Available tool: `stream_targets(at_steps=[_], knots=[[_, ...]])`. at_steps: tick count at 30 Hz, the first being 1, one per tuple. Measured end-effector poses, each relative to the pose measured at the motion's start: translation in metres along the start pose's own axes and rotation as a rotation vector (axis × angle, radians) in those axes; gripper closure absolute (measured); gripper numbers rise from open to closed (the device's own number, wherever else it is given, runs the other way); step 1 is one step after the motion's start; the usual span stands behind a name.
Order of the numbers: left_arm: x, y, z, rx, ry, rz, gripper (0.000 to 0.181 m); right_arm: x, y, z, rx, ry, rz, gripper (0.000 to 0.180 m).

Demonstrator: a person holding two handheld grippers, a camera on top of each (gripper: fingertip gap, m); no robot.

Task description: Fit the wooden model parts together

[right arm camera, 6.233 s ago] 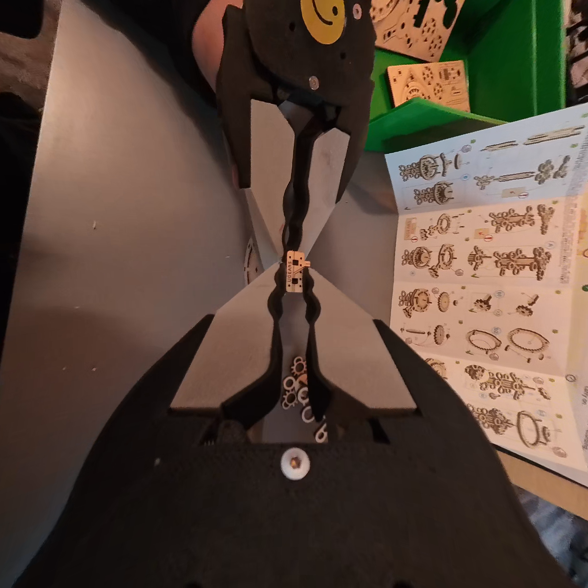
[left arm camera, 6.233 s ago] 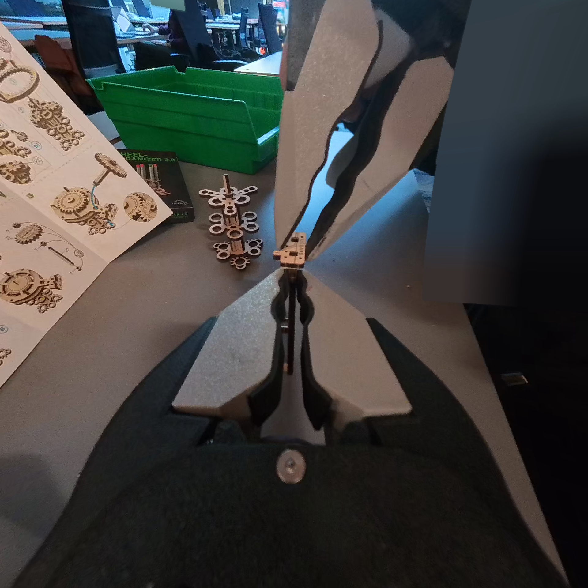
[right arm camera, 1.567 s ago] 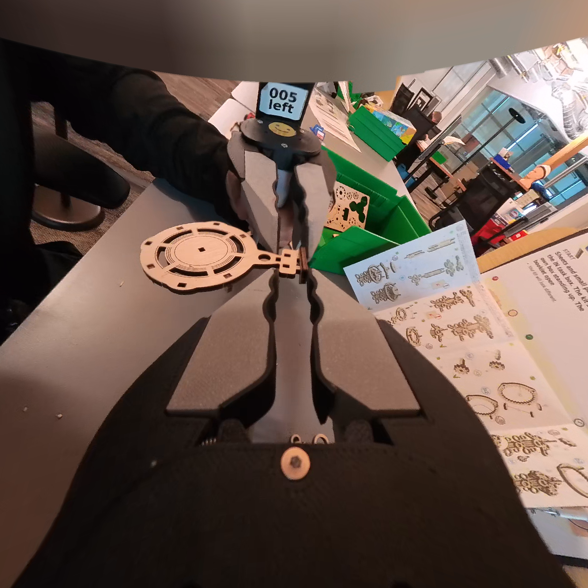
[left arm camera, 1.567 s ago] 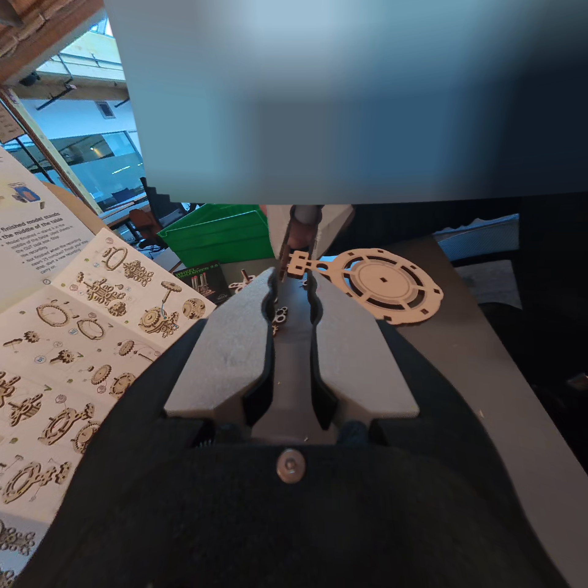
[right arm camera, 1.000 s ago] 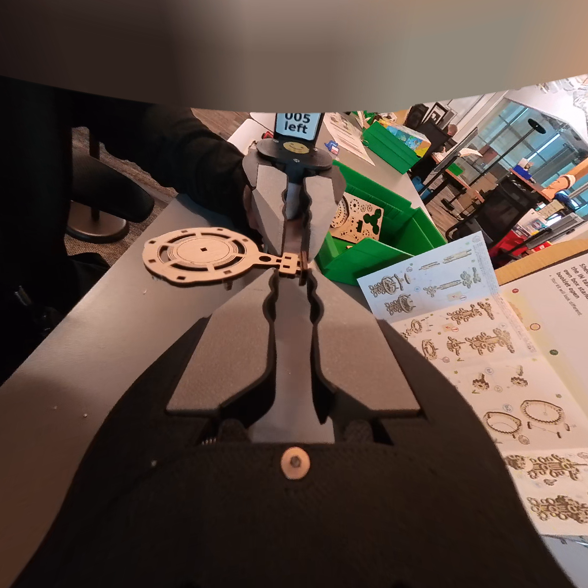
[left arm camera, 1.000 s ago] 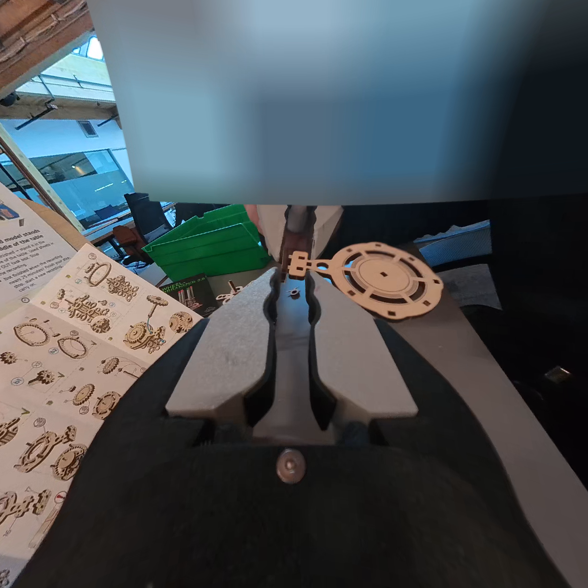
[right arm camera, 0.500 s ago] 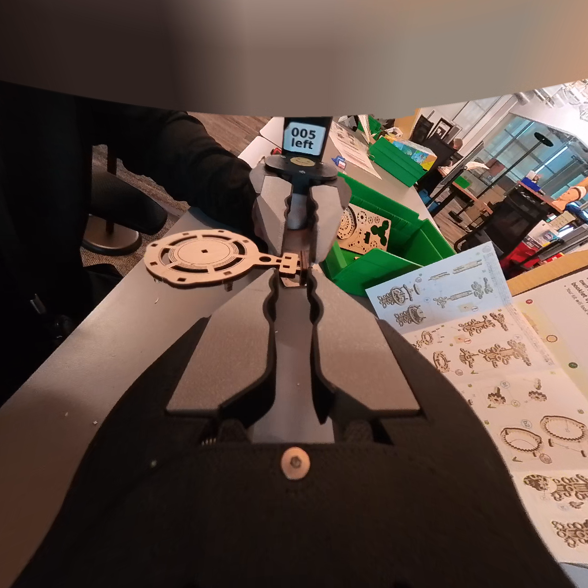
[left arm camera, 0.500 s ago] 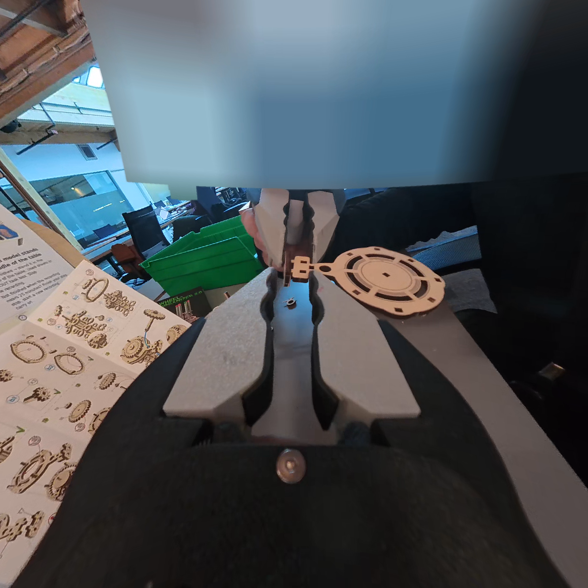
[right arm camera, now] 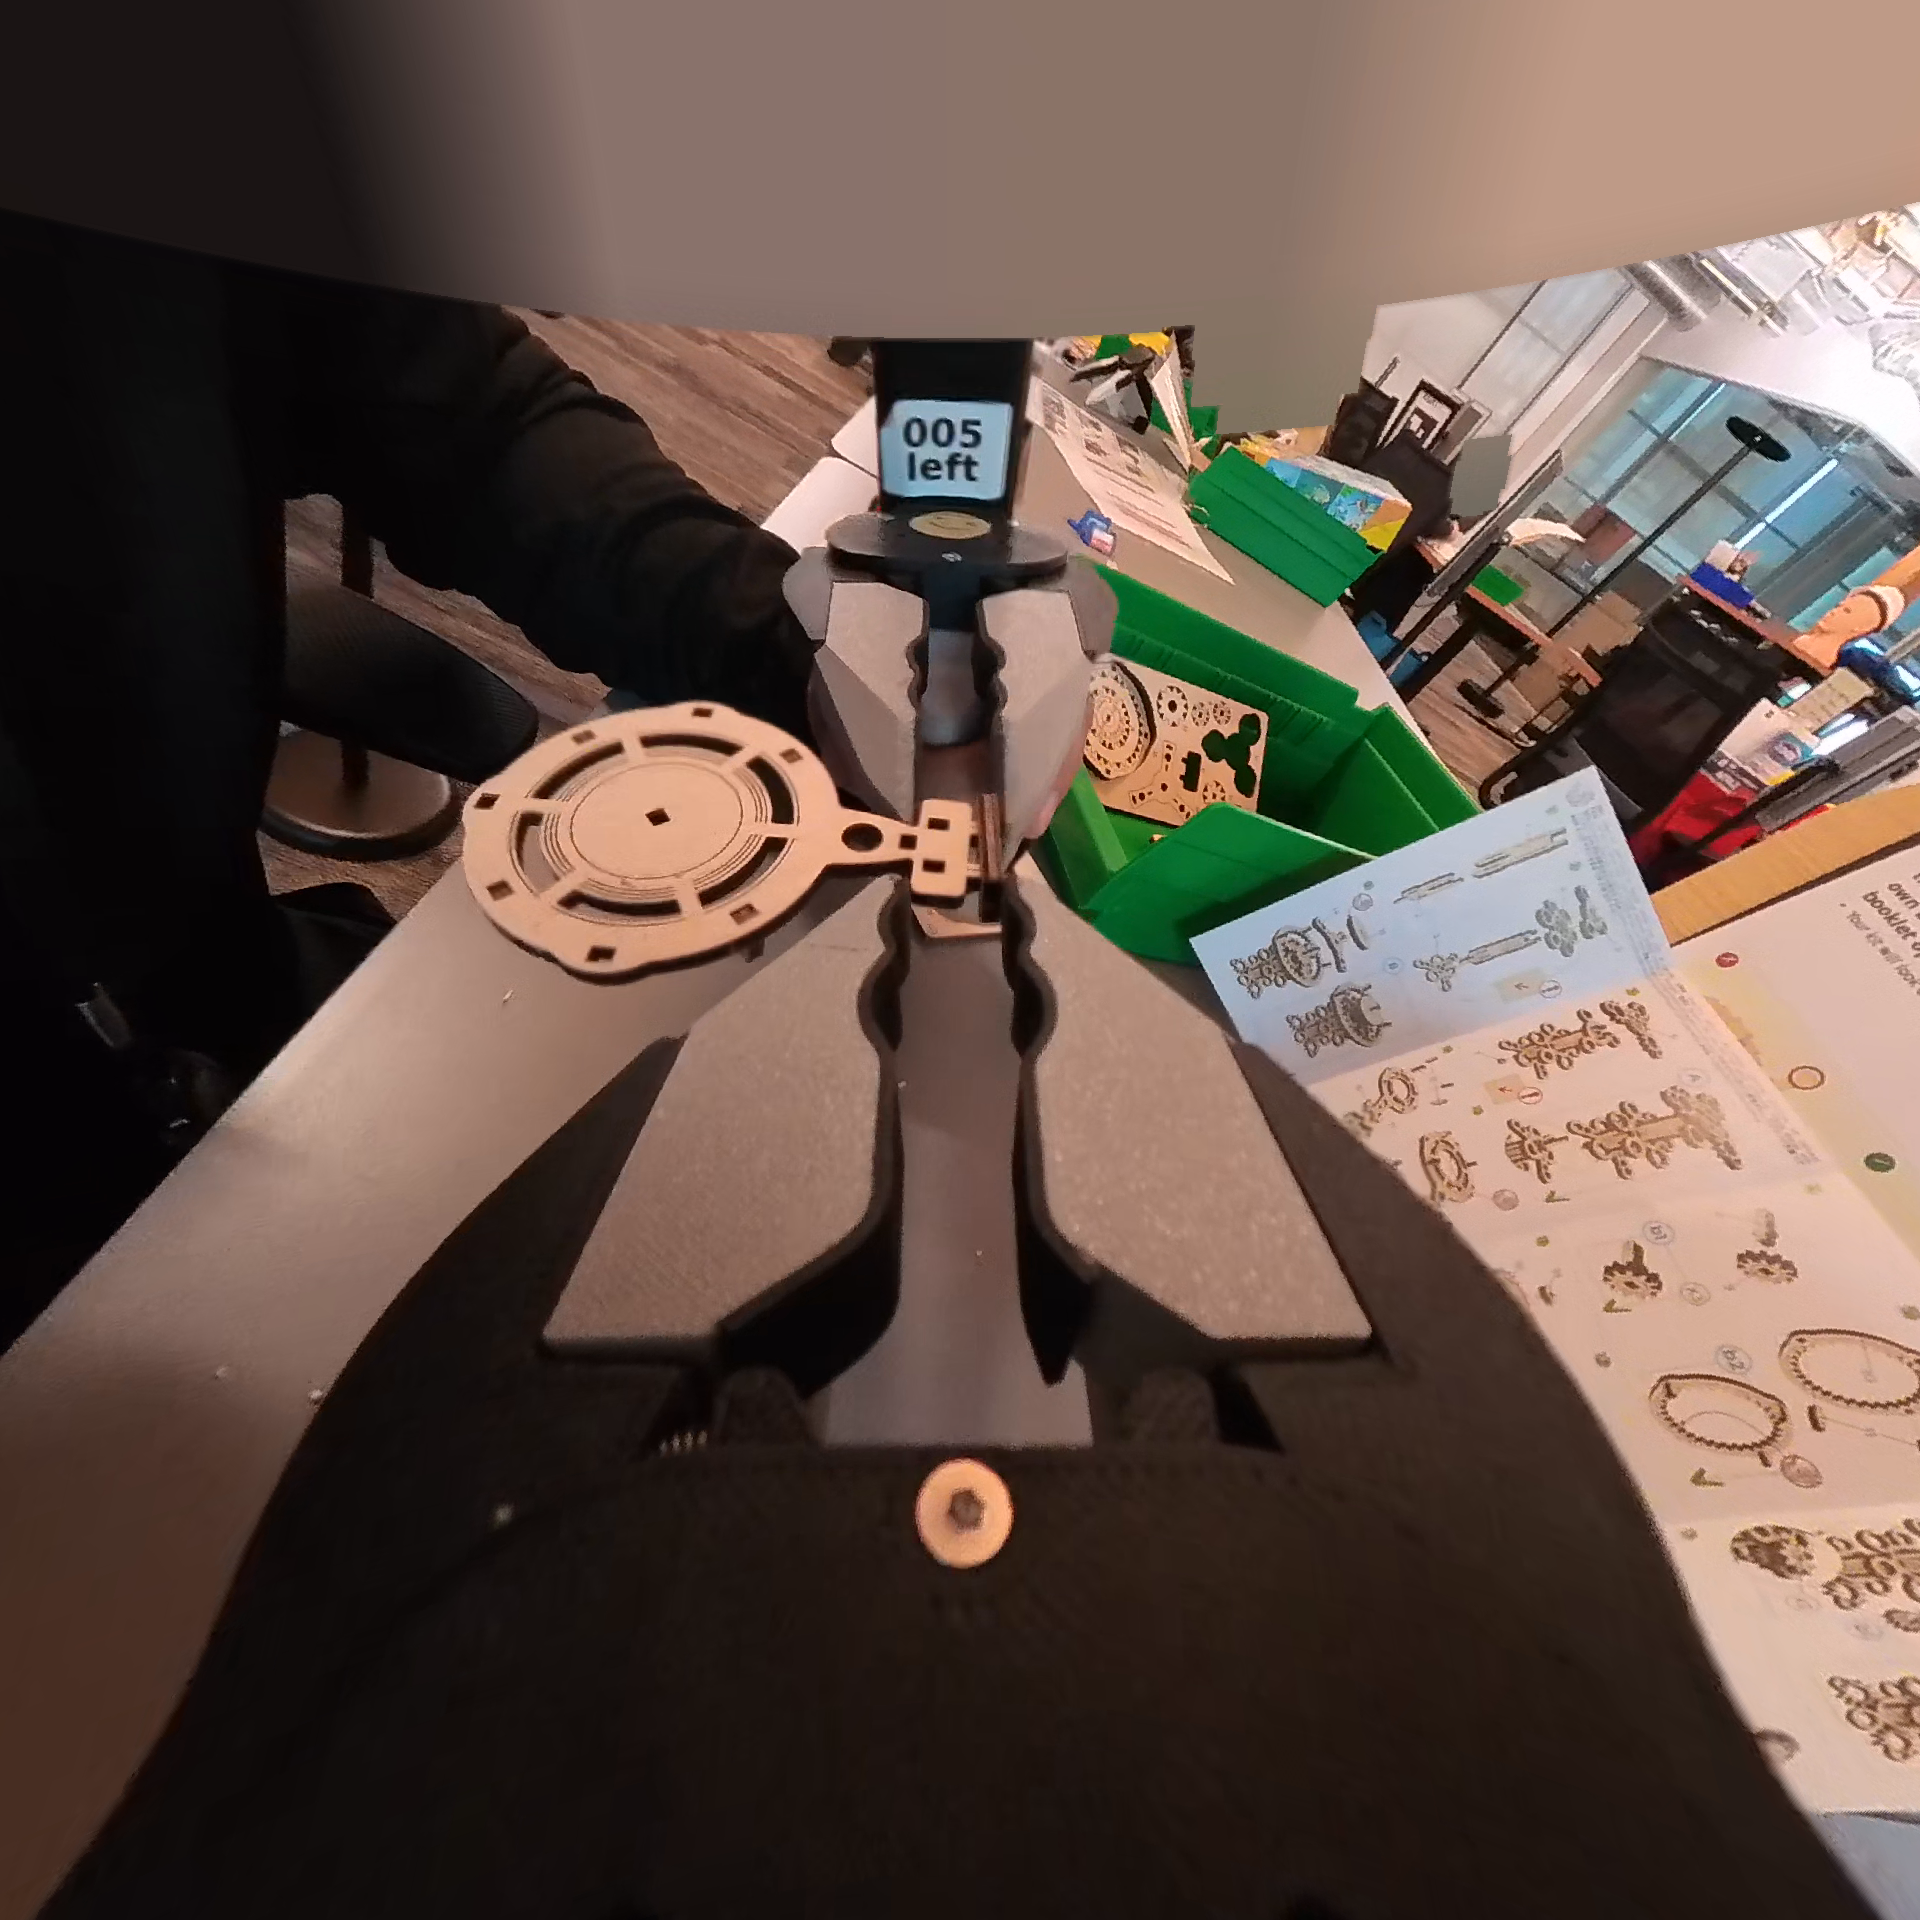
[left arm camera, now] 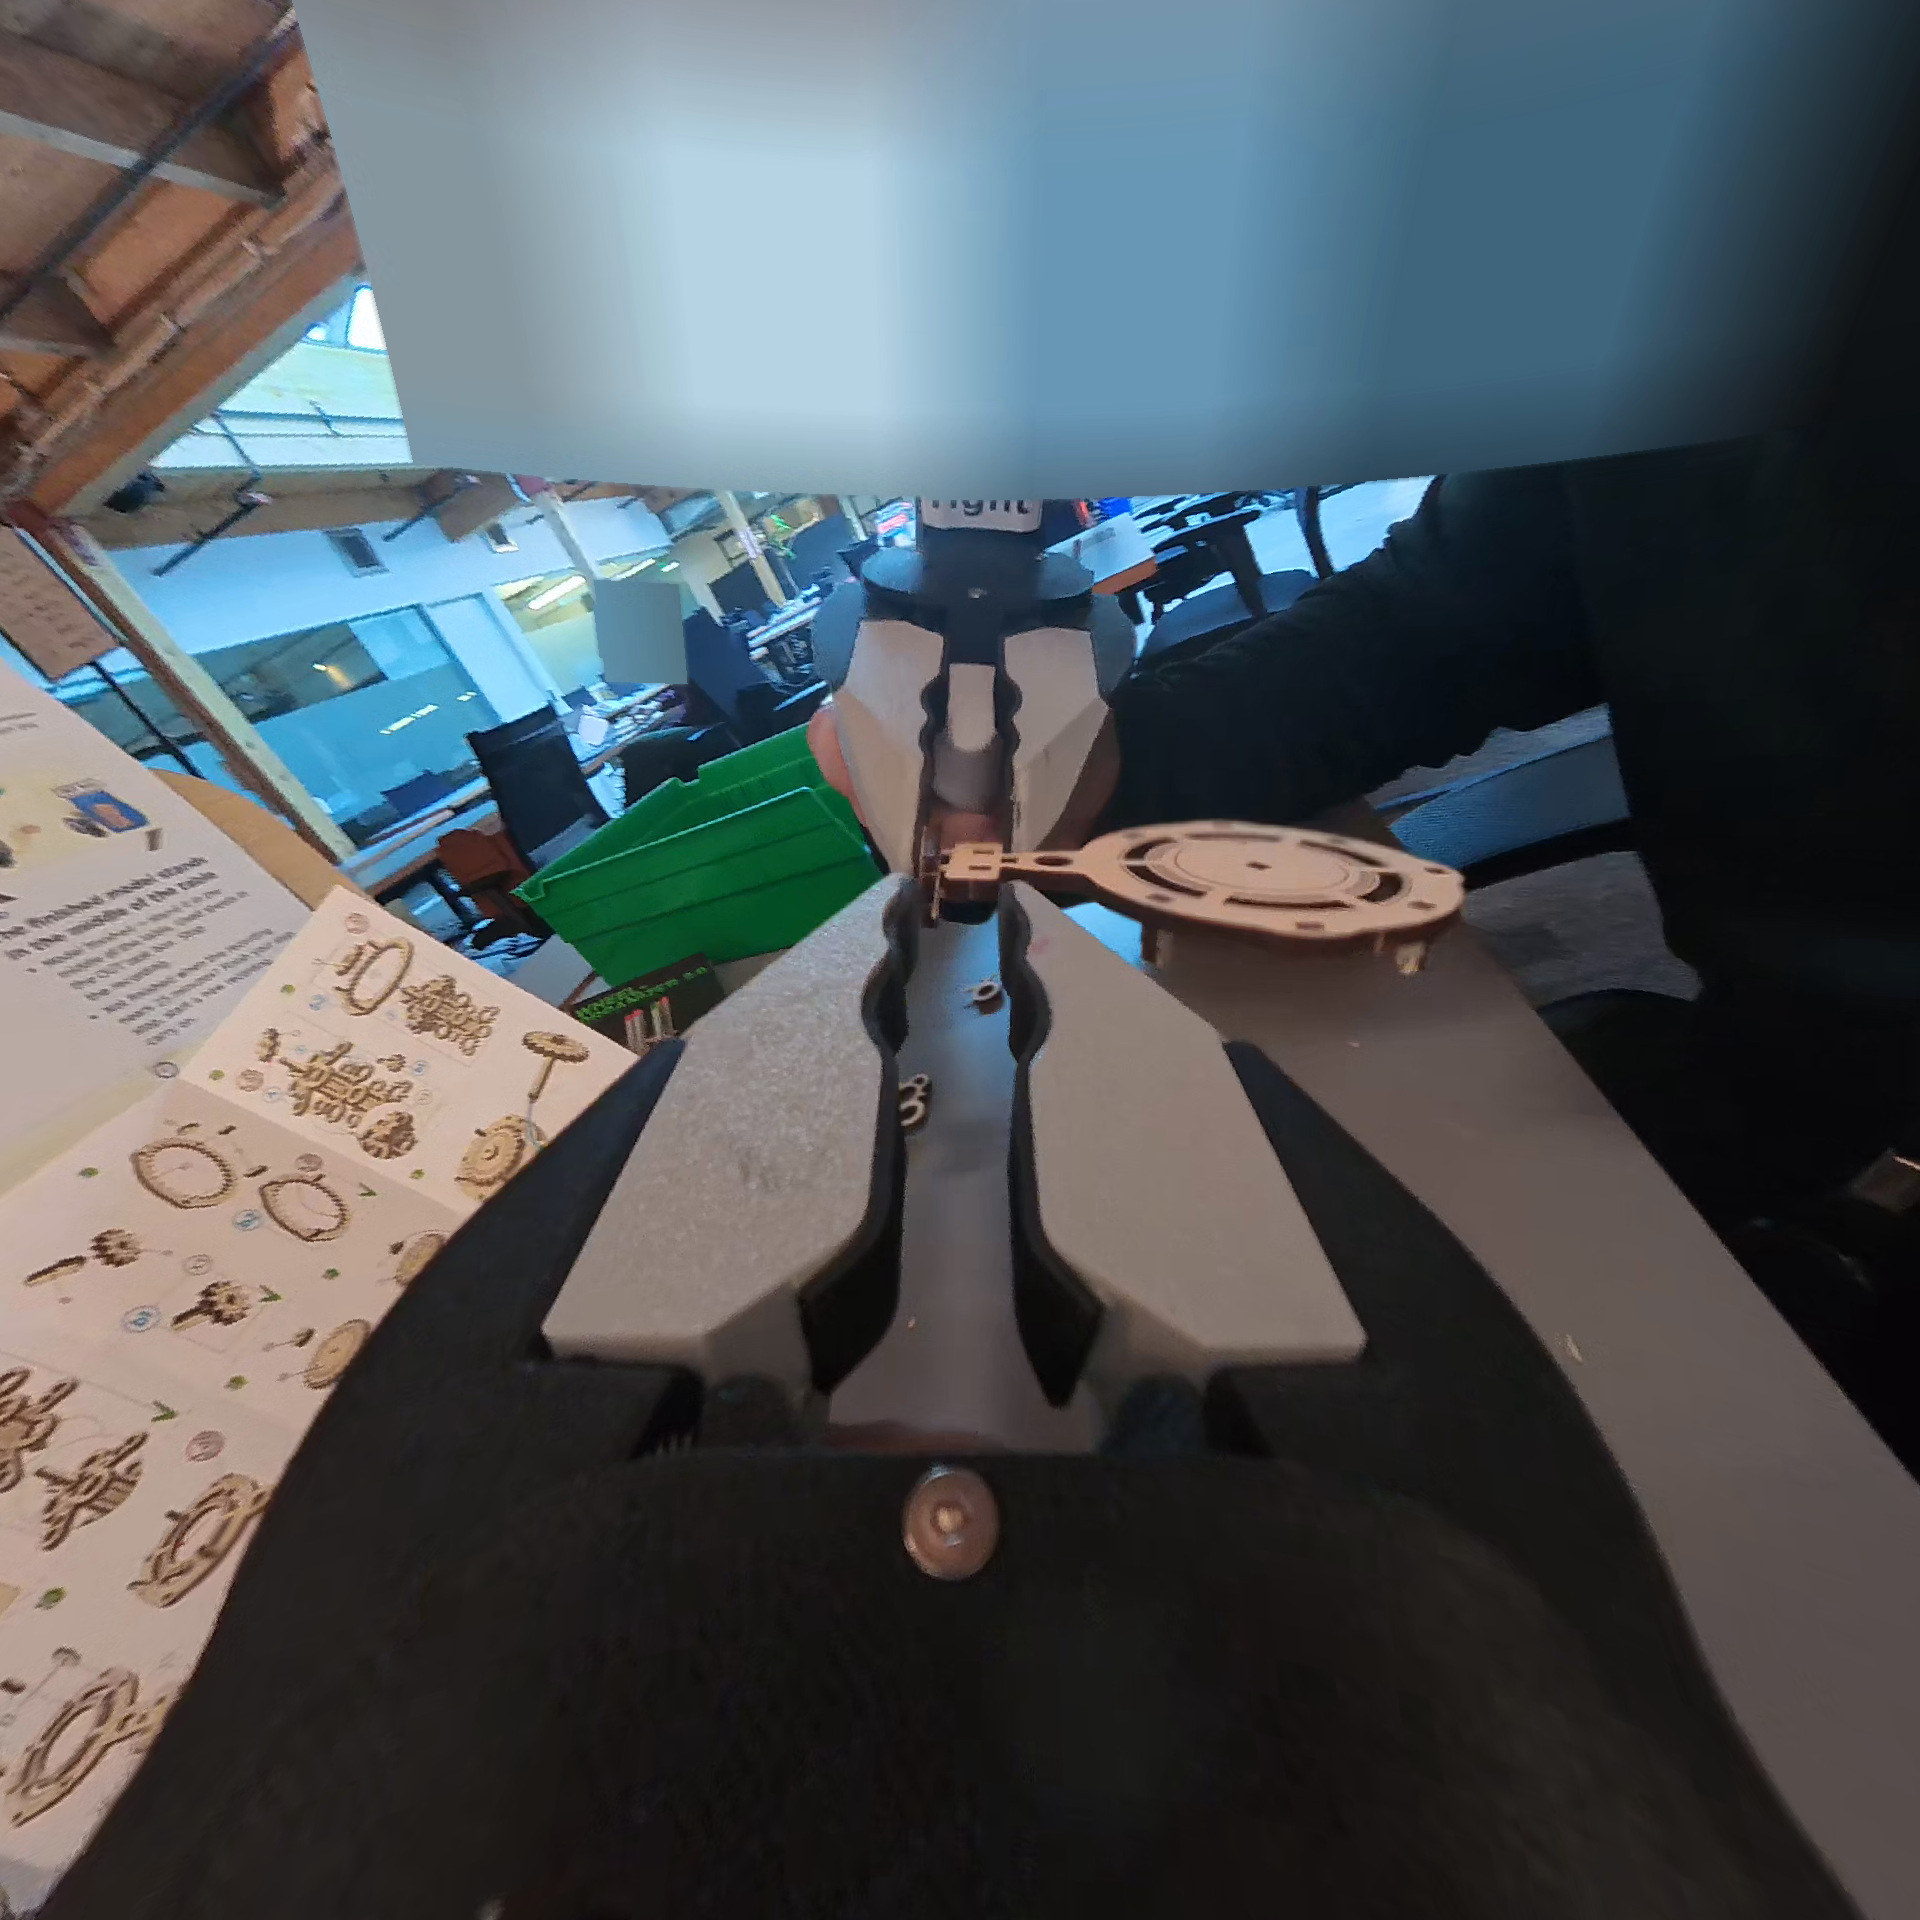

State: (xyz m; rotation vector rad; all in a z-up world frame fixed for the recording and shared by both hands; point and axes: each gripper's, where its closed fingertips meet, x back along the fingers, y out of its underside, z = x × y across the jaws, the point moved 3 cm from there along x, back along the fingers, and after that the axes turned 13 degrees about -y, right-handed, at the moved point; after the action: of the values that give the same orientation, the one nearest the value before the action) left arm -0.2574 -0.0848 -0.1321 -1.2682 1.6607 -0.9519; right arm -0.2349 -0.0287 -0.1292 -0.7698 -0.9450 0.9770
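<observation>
A flat wooden disc part (left arm camera: pixel 1268 878) with a short tab (left arm camera: pixel 971 860) hangs in the air above the grey table (left arm camera: pixel 1403 1091). My left gripper (left arm camera: pixel 956 899) is shut on the tab, and the disc sticks out to its right. My right gripper (right arm camera: pixel 951 899) faces it tip to tip. It looks shut on a small upright wooden piece (right arm camera: pixel 989 836) at the tab's end (right arm camera: pixel 940 847). In the right wrist view the disc (right arm camera: pixel 649 821) sticks out to the left. The exact contact between the fingers is hard to see.
A green bin (left arm camera: pixel 707 873) stands behind, and it holds a wooden parts sheet (right arm camera: pixel 1174 748). An open instruction sheet (right arm camera: pixel 1558 1091) covers one side of the table. A small black box (left arm camera: pixel 649 1003) and loose wooden bits (left arm camera: pixel 982 995) lie under the grippers. A person's dark sleeve (right arm camera: pixel 582 540) is behind. My two grippers' fingertips are within a few centimetres of each other.
Six seconds ago both grippers pointed down at the table with the small piece between their tips. They now hold the disc part level in the air, and each view has tilted up slightly.
</observation>
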Motion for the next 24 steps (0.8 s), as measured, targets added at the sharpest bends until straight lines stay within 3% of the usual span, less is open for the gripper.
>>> stream_targets(at_steps=[24], knots=[[-0.0006,0.0027,0.0028,-0.035,-0.008,-0.015,0.167,0.0022,0.0036,-0.0032,-0.018,-0.031,-0.027,0.167]])
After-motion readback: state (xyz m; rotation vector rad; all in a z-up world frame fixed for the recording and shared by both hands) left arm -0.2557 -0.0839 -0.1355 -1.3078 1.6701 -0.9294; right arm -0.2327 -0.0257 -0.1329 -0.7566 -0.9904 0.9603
